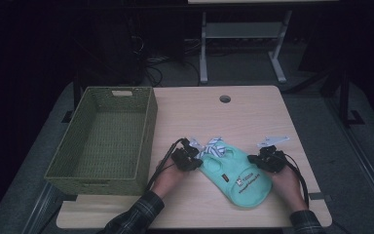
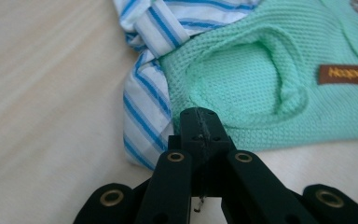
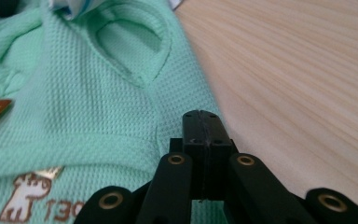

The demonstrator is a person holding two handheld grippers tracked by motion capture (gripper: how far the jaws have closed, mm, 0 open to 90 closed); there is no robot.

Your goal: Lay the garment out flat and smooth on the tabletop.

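A small mint-green knitted garment (image 1: 234,171) lies flat on the wooden table (image 1: 253,109), just to the right of the green woven basket (image 1: 108,139), which stands with nothing in it. A striped blue-and-white collar (image 1: 213,147) sits at the garment's end farthest from the person. The left gripper (image 1: 187,157) rests at the edge of the garment nearer the basket, beside the collar; in the left gripper view its jaws are pressed together at the hem below an armhole (image 2: 242,88). Whether a fold of cloth is pinched there cannot be told. The right gripper (image 1: 269,158) sits at the garment's far edge from the basket, jaws likewise together, their tips at the knit's border with bare wood beside.

The step in hand looks like taking hold of both sides of the garment, to fold it or lift it toward the basket. The next move would call for a sure pinch on each edge and an even, joint motion, so the soft knit does not sag or slip.

The logo print (image 3: 28,193) is cut off at the frame edge, the brown label (image 2: 347,74) is too blurred to read, and the room beyond the table is dark
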